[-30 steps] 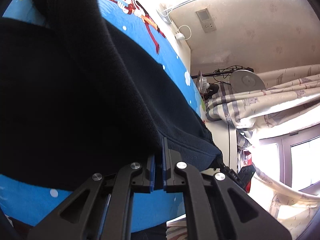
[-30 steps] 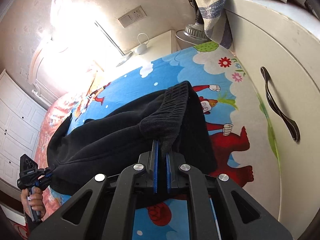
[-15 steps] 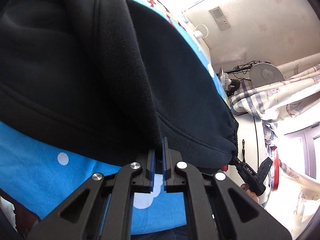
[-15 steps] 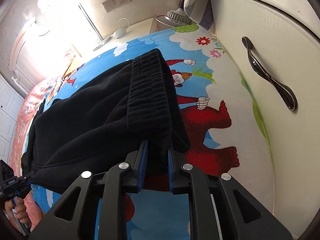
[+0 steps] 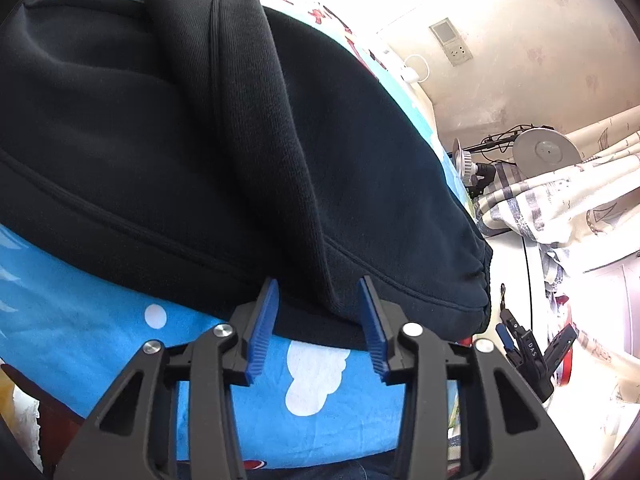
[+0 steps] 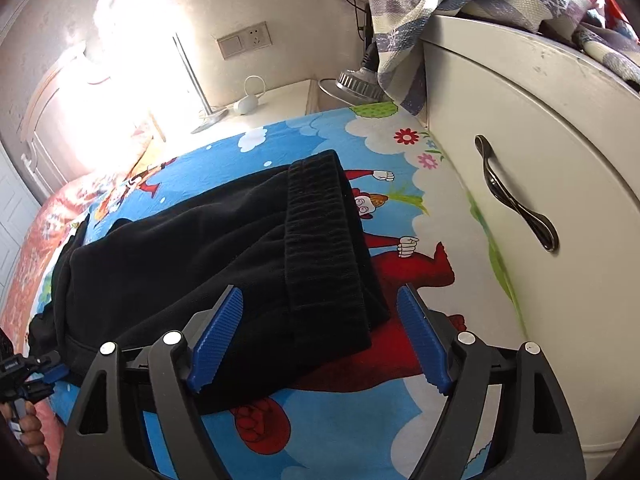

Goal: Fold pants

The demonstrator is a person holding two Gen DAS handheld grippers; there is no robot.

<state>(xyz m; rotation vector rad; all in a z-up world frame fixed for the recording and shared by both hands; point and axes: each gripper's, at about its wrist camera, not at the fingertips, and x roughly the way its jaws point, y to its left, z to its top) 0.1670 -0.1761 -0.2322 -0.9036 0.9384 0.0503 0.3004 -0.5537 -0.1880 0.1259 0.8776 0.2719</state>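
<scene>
While I scan both wrist views, notes run big to small:

Bed sheet [image 6: 320, 412]: blue cartoon print; far end washed out by glare, so I can't read what's there. Near edge cut off by the lens rim.

Pants [image 6: 224, 264]: black, lying folded over on the sheet. Far end runs out of the left wrist view at top left; layers underneath hidden by the top fold, can't count them. Ribbed waistband [image 6: 320, 232] on top, pointing toward me in the right view.

Cabinet [image 6: 520, 184]: white, beside the bed on the right; top covered w/ a striped cloth [image 6: 404, 12], contents hidden.

Right gripper [image 6: 320, 344]: jaws spread wide, pads apart on either side of the waistband end; fabric between them, nothing pinched. Touching or not — can't tell.

Left gripper [image 5: 320, 324]: jaws spread, a folded seam edge of the pants [image 5: 240, 140] sits just ahead, between the blue pads [image 5: 262, 324]; not clamped.

Left gripper in right view [image 6: 28, 372]: partly cut off at the lower-left edge, too small to read.
</scene>
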